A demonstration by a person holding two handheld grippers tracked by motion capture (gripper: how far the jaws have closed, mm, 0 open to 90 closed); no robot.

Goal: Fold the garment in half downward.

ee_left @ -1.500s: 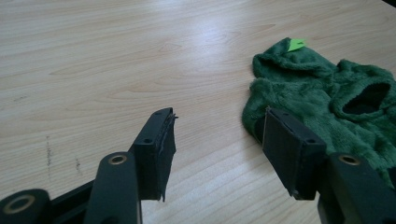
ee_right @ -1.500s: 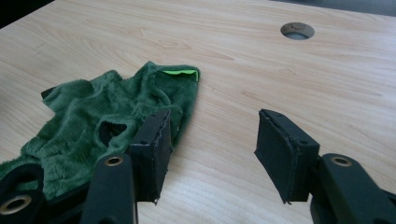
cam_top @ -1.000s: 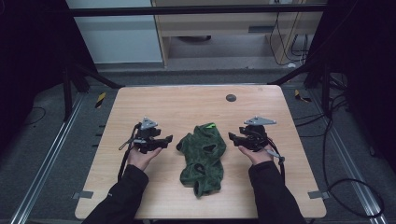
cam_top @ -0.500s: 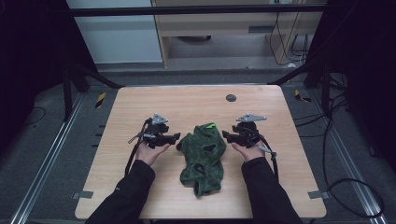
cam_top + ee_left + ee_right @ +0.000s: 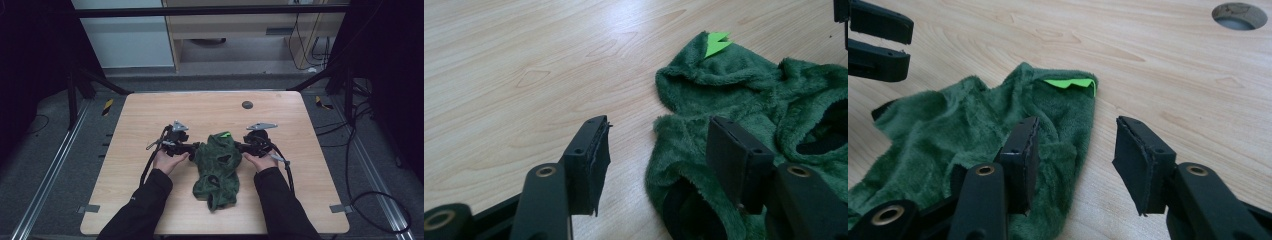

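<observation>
- High view: green fleece garment [image 5: 218, 167] crumpled mid-desk [image 5: 150, 110].
- Left gripper [image 5: 192, 148] at its left edge, jaws open.
- Right gripper [image 5: 239, 146] at its right edge, jaws open.

- I can read no text, brand or number anywhere.
- The bright green tag [image 5: 1070, 83] on the garment [image 5: 218, 162] is blank.
</observation>
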